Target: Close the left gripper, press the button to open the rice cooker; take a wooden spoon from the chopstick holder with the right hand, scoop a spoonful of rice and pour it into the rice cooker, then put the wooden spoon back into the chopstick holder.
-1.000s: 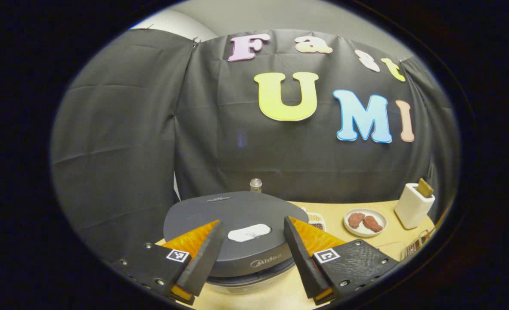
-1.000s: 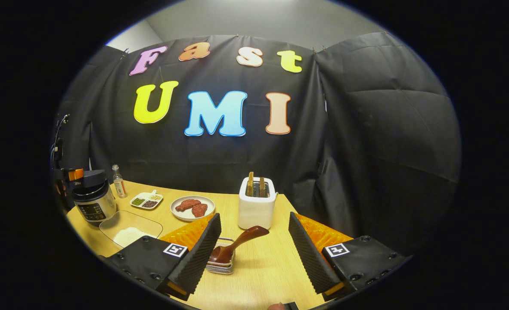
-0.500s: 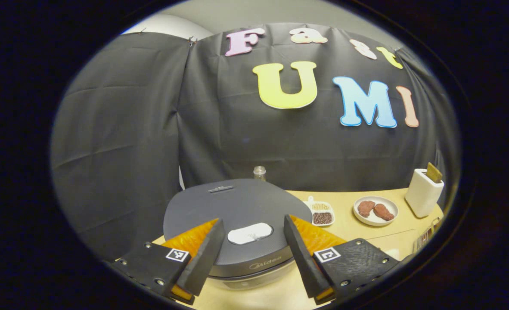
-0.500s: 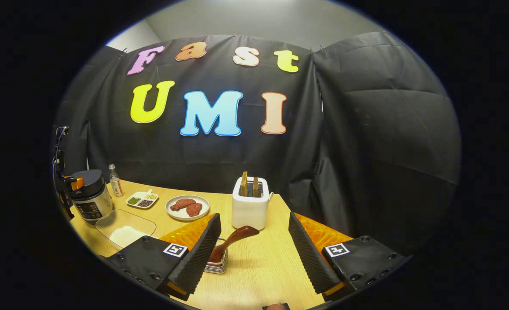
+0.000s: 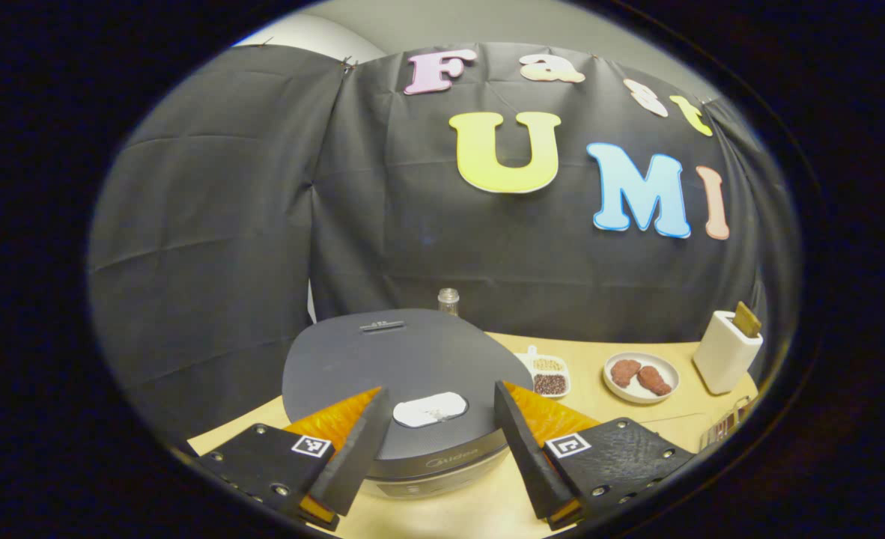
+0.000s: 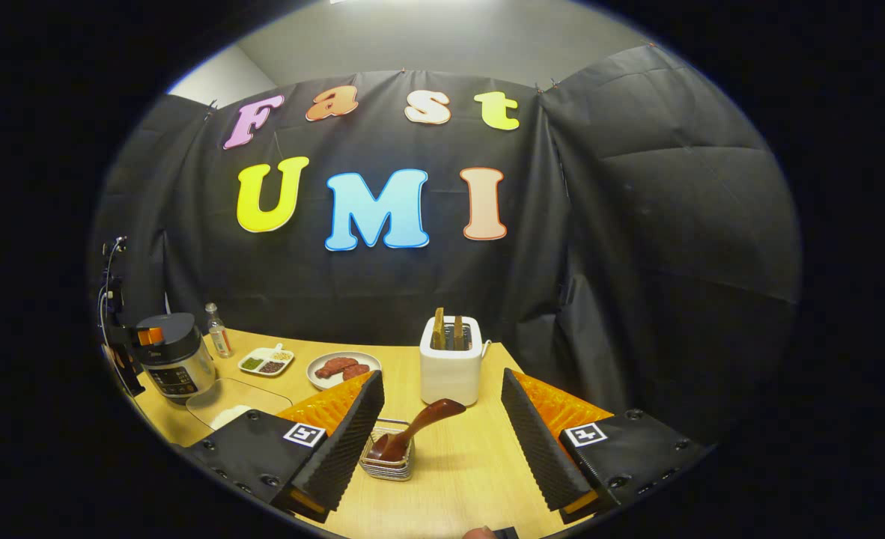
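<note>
Left gripper view: left gripper spread wide, straddling white oval button on round dark-grey rice cooker lid. Right gripper released; dark wooden spoon between fingers, leaning in small wire chopstick holder. Spoon likely light, stiff, smooth: grip raised handle.

Staged kitchen booth (cloth-walled): rice cooker, toaster, food plate on table.

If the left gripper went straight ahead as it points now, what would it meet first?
Probably the rice cooker: the open left gripper straddles the white button on its lid. Depth is unclear, though.
</note>
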